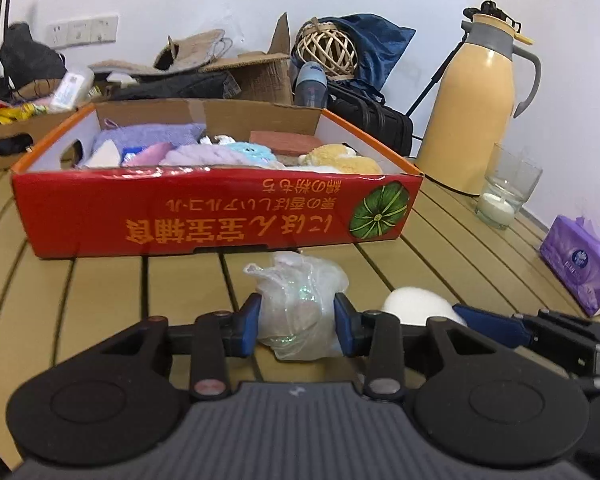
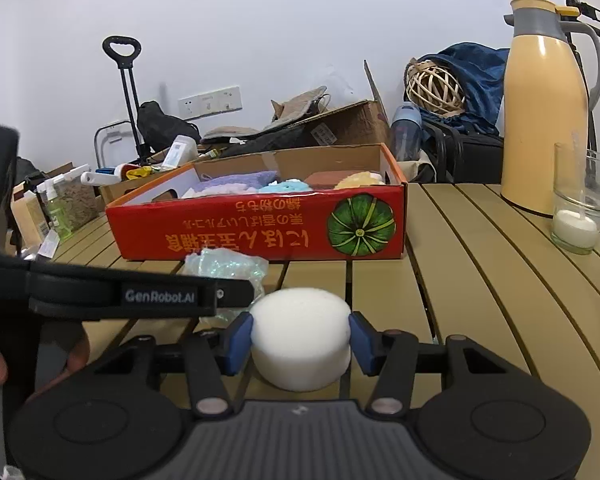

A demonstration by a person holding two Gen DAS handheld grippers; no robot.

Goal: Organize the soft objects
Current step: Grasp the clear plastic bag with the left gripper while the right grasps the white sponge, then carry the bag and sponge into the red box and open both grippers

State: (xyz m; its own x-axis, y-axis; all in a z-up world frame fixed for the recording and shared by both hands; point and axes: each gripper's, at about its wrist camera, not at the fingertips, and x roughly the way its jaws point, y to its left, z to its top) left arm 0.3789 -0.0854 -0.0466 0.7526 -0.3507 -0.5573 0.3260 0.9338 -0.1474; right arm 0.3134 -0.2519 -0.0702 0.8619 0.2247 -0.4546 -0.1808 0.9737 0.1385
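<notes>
A red cardboard box [image 1: 204, 216] with several soft items, among them purple towels [image 1: 148, 140] and a yellow plush [image 1: 344, 158], stands on the slatted table. My left gripper [image 1: 296, 320] is shut on a clear plastic bag [image 1: 300, 300] with glittery stuff, just in front of the box. My right gripper [image 2: 300, 340] is shut on a white round foam sponge [image 2: 300, 340], right of the bag. The sponge also shows in the left wrist view [image 1: 416, 306]. The bag [image 2: 224, 266] and box [image 2: 260, 228] show in the right wrist view.
A yellow thermos jug [image 1: 476, 112] and a glass with a white candle [image 1: 504, 192] stand at the right. A purple tissue pack [image 1: 580, 276] lies at the far right. Cluttered boxes, a black case [image 1: 372, 120] and a wicker ball [image 1: 328, 52] are behind the table.
</notes>
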